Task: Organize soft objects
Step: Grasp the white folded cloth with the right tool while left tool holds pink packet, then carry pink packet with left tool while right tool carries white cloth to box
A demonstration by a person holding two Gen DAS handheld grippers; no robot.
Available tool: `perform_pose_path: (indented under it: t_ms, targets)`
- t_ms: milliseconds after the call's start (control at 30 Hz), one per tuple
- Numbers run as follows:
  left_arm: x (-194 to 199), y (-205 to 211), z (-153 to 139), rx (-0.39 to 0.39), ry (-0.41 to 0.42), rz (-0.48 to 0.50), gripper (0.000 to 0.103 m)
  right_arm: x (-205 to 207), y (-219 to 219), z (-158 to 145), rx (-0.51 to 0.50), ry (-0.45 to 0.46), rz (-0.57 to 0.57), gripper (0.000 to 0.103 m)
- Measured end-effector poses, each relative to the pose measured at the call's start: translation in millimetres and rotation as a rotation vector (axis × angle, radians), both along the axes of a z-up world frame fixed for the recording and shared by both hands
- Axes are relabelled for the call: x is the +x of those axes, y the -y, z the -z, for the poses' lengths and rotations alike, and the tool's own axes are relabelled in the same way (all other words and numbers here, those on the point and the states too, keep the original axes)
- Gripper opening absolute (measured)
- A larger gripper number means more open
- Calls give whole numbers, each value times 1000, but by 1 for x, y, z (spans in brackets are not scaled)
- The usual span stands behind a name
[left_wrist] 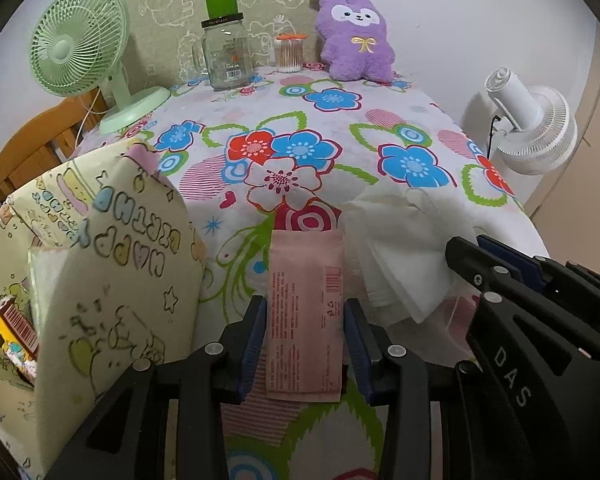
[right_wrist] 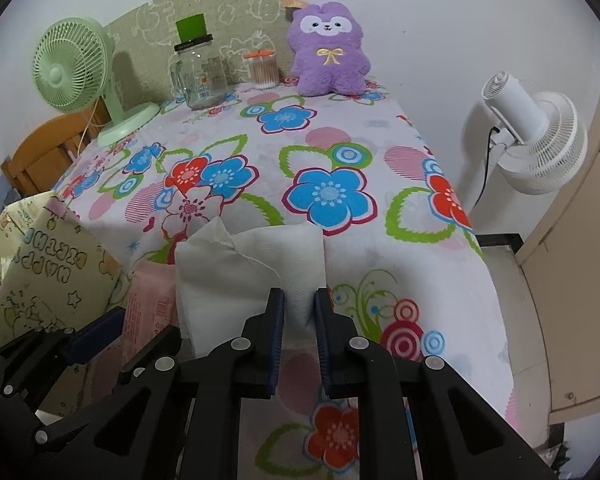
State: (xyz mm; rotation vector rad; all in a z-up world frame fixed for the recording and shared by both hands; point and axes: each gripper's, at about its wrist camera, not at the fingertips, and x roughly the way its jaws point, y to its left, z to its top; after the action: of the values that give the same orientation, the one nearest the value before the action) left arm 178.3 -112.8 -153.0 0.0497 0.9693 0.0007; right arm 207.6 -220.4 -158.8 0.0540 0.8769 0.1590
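Observation:
A pink flat packet (left_wrist: 305, 312) sits between the fingers of my left gripper (left_wrist: 306, 308), which is shut on its sides just above the flowered tablecloth. My right gripper (right_wrist: 299, 300) is shut on the corner of a white folded tissue pack (right_wrist: 244, 276), lifted a little off the cloth. The same white pack (left_wrist: 396, 248) shows right of the pink packet in the left wrist view, with the right gripper (left_wrist: 460, 256) on it. The pink packet (right_wrist: 148, 308) shows left of the white pack in the right wrist view. A cream gift bag (left_wrist: 100, 264) printed with cartoons stands open at the left.
At the back of the table stand a green desk fan (left_wrist: 80, 44), a glass jar (left_wrist: 226, 54), a cotton swab tub (left_wrist: 289, 54) and a purple plush toy (left_wrist: 356, 36). A white floor fan (right_wrist: 536, 136) stands off the table's right edge. A wooden chair (left_wrist: 32, 148) is behind the left side.

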Motion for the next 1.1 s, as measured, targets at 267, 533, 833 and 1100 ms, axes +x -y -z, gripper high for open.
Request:
perform_pose_path:
  t_ms: [267,533,833,1100]
  targets:
    - [-18,-1,-16,1,40,17,40,-23,5,-15,15,31,31,18]
    - [-35,-2,-32,-9,78,37,36,-44,7,-32,15,69,54,18]
    - [-41,-7,-23,-29,48,38,40,-58,9,-27,22,65,73,18]
    - [-32,-1,-9,-63,-1,67,66,-54,19,-13,17,29,105,18]
